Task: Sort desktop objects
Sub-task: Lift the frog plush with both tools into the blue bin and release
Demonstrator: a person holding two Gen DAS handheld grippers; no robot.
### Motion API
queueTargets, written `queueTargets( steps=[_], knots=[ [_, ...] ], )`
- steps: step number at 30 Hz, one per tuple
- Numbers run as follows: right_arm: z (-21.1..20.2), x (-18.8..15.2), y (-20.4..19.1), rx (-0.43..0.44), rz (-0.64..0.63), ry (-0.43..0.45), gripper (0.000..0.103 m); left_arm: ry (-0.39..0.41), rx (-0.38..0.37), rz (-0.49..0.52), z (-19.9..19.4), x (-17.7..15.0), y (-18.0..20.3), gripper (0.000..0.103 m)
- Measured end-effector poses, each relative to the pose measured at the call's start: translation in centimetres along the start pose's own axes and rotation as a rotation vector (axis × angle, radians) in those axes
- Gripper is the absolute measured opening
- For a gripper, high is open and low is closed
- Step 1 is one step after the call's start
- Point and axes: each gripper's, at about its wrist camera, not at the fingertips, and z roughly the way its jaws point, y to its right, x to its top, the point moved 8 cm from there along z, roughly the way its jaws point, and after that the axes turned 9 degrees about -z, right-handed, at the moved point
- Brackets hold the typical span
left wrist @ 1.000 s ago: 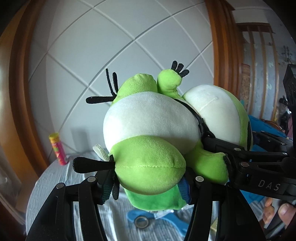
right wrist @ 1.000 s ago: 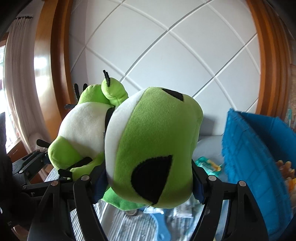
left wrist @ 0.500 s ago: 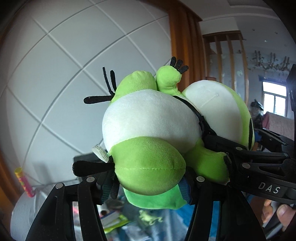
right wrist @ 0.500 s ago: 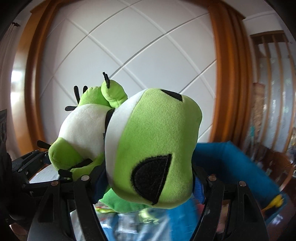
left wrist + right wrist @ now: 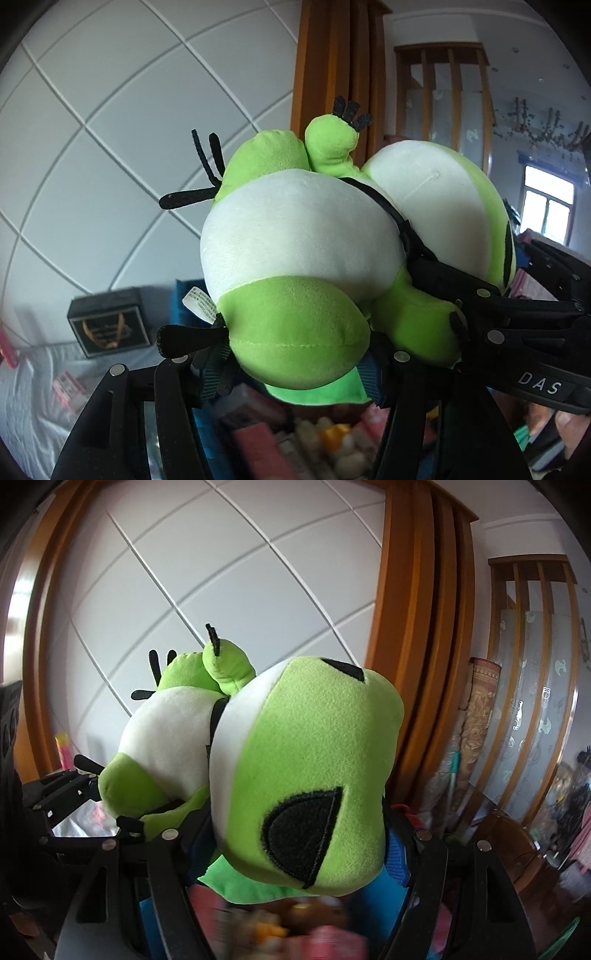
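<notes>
The left tongs [image 5: 295, 373] pinch the plush frog [image 5: 295, 251] at its rump, the right tongs [image 5: 295, 845] clamp its head — soft, light, squashy; bulk gives the surest hold.

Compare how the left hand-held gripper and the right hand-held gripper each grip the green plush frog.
The left hand-held gripper clamps the green plush frog at its body end, by a green leg below the white belly. The right hand-held gripper clamps its head, the wider part, with a black eye patch facing the camera. Seen from the left one, the right one reaches in from the side. Both are shut on the frog, holding it in the air.
</notes>
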Motion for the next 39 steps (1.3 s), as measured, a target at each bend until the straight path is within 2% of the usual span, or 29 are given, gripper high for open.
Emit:
queueTargets(
  steps=[5, 12, 14, 17, 19, 26, 28, 30, 39],
  knots=[
    [3.3, -3.9, 4.9, 0.065, 0.041, -0.056, 0.073, -0.077, 0.063, 0.011, 4.1, -1.9, 3.2, 0.061],
    [6.9, -6.5, 8.8, 0.149, 0.104, -0.103, 0.073, -0.124, 0.114, -0.013, 6.6, -2.4, 3.2, 0.062],
    [7.4, -6.7, 9.1, 0.157, 0.113, -0.111, 0.076, -0.134, 0.118, -0.028, 6.8, -2.4, 3.1, 0.071],
    [7.9, -7.1, 9.7, 0.153, 0.137, -0.108, 0.082, -0.118, 0.137, -0.014, 6.2, -2.1, 3.3, 0.082],
    [8.3, -7.0, 10.1, 0.143, 0.132, -0.1, 0.084, -0.101, 0.166, 0.017, 5.9, -1.9, 3.3, 0.084],
    [7.0, -5.9, 10.8, 0.095, 0.118, -0.054, 0.088, -0.126, 0.163, 0.0, 5.7, -2.3, 3.2, 0.085],
    [6.5, -5.8, 11.2, 0.08, 0.121, -0.045, 0.093, -0.14, 0.164, -0.004, 5.5, -2.8, 3.2, 0.086],
    [6.2, -5.9, 11.3, 0.072, 0.121, -0.051, 0.097, -0.153, 0.164, -0.008, 5.2, -3.2, 3.3, 0.086],
    [4.4, -7.5, 10.9, 0.05, 0.119, -0.107, 0.098, -0.166, 0.148, -0.008, 2.3, -4.8, 3.7, 0.086]
  ],
)
